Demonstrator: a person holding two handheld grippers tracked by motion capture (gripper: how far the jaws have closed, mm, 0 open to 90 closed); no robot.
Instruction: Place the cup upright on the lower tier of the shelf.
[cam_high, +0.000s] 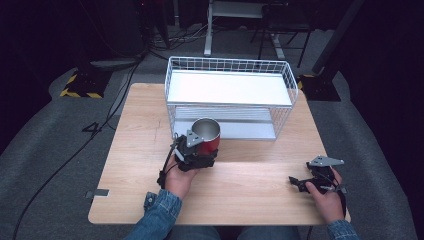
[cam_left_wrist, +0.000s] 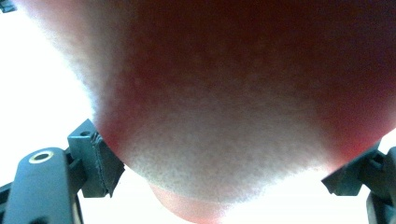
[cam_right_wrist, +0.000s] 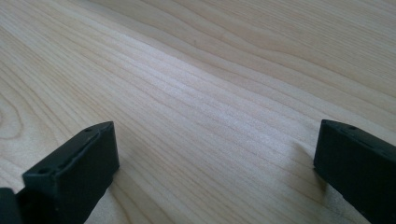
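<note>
At the centre of the high view, the left hand-held gripper has its jaws clamped on a red mug with a steel interior, just in front of the white wire rack on the table. No writing is legible on the mug. At lower right, the right hand-held gripper rests with jaws spread wide, holding nothing.
</note>
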